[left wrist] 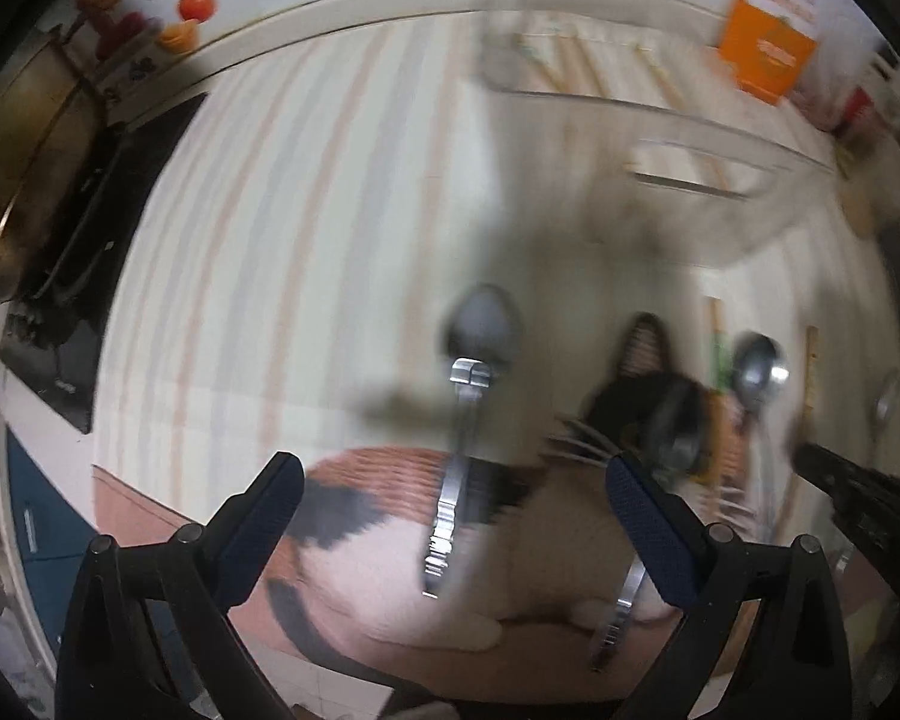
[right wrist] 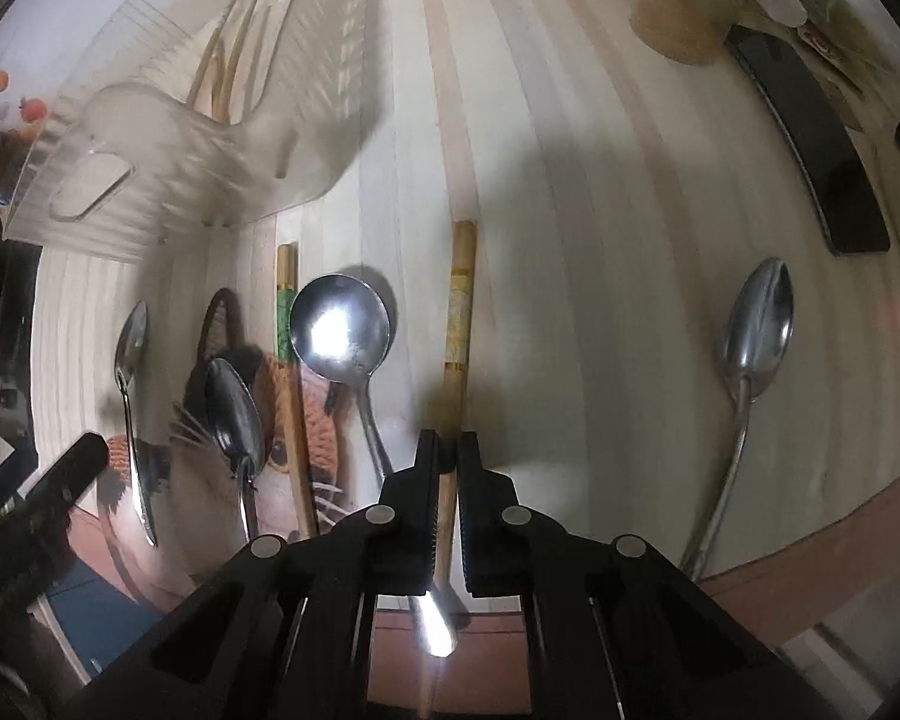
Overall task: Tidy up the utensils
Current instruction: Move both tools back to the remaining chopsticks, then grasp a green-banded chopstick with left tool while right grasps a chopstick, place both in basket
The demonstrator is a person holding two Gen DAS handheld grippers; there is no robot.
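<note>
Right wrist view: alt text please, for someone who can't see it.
The right gripper is shut on a wooden chopstick lying on a pale striped table. Four metal spoons and a second chopstick lie around it, and a clear plastic organizer tray holding chopsticks sits at upper left.

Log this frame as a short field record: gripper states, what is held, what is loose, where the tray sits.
left gripper: open, above a spoon, view blurred
right gripper: shut on chopstick
loose spoons: round spoon, far-right spoon
second chopstick: lying on table
clear tray: upper left, holds chopsticks
surface: striped table
</note>
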